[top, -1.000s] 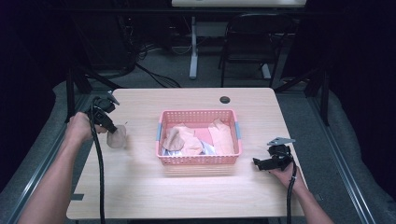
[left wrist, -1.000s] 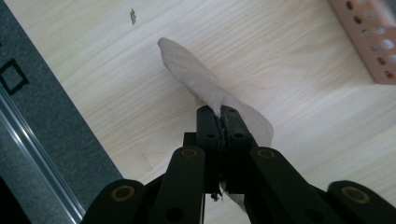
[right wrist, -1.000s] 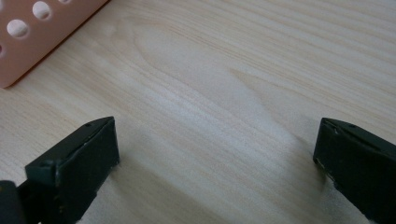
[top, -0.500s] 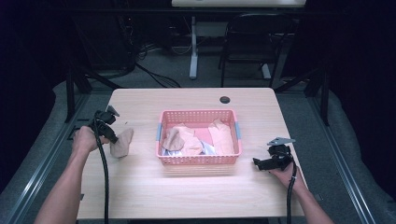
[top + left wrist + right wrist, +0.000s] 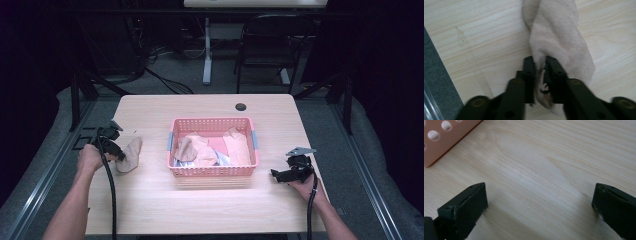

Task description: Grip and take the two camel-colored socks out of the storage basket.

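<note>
Left gripper has moved back toward the table's left edge since a second ago, dragging the beige sock along; sock now lies flat near that edge, well apart from the basket. Jaws clenched on the sock's end. Right gripper unchanged, near the right edge, jaws spread wide over bare wood. Pink basket, mid-table, holds a heap of peach and pink cloth pieces.
</note>
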`<state>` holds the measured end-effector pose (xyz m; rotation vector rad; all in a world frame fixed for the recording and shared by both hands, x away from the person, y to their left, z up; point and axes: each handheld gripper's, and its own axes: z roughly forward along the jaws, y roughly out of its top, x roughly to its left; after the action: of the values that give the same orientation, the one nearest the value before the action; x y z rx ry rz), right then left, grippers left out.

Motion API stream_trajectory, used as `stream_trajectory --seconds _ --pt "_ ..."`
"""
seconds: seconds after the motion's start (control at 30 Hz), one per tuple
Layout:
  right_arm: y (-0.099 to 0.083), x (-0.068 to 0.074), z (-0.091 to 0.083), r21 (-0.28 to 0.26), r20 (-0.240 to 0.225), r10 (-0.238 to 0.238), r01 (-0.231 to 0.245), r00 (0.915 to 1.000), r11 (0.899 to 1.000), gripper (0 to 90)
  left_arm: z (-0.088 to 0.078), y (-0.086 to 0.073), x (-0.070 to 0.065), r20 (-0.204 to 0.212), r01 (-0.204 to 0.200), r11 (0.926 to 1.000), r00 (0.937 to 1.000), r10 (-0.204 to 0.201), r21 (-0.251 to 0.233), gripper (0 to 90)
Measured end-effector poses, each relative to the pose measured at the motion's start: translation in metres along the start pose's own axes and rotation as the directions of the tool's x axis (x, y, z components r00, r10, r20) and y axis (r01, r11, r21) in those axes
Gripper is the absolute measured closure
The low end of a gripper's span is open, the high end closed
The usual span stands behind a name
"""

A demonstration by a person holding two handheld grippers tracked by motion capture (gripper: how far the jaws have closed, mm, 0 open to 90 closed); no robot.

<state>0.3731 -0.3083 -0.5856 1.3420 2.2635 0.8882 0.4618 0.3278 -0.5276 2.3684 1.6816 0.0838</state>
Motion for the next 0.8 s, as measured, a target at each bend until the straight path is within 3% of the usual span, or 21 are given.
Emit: stream_trajectory --seconds 0.03,0.07,0.13,0.17,0.2,0.23,0.37,0.8 --pt "0.0 0.0 0.0 0.0 0.0 0.0 0.0 1.0 1.0 0.0 -0.009 0.0 0.002 0.005 0.009 0.9994 0.9999 -0.009 -0.033 46.4" --pt "0.0 0.0 0.0 0.0 0.0 0.0 0.0 1.0 1.0 0.0 -0.009 0.0 0.002 0.005 0.009 0.9994 0.9999 -0.009 -0.033 38.4" --pt "0.0 0.0 0.0 0.0 0.0 0.0 0.0 1.0 1.0 0.0 -0.021 -0.001 0.002 0.019 0.011 0.9978 0.9998 -0.01 -0.066 26.4" --pt "0.0 0.0 0.0 0.001 0.0 0.0 0.0 1.0 1.0 0.0 -0.032 0.0 0.001 0.034 0.017 0.9938 0.9993 -0.013 -0.109 21.2" --pt "0.0 0.0 0.0 0.001 0.0 0.0 0.0 1.0 1.0 0.0 -0.032 0.0 0.001 0.034 0.017 0.9938 0.9993 -0.013 -0.109 15.7" --pt "0.0 0.0 0.0 0.001 0.0 0.001 -0.001 1.0 1.0 0.0 -0.045 0.0 0.001 0.043 0.023 0.9873 0.999 -0.016 -0.157 14.4" --pt "0.0 0.0 0.0 0.001 0.001 0.001 -0.001 1.0 1.0 0.0 -0.064 0.003 -0.003 0.054 0.019 0.9778 0.9985 -0.008 -0.209 7.9" --pt "0.0 0.0 0.0 0.0 0.001 0.0 0.0 1.0 1.0 0.0 -0.106 0.022 -0.024 0.036 -0.051 0.9722 0.9975 0.061 -0.229 7.3"
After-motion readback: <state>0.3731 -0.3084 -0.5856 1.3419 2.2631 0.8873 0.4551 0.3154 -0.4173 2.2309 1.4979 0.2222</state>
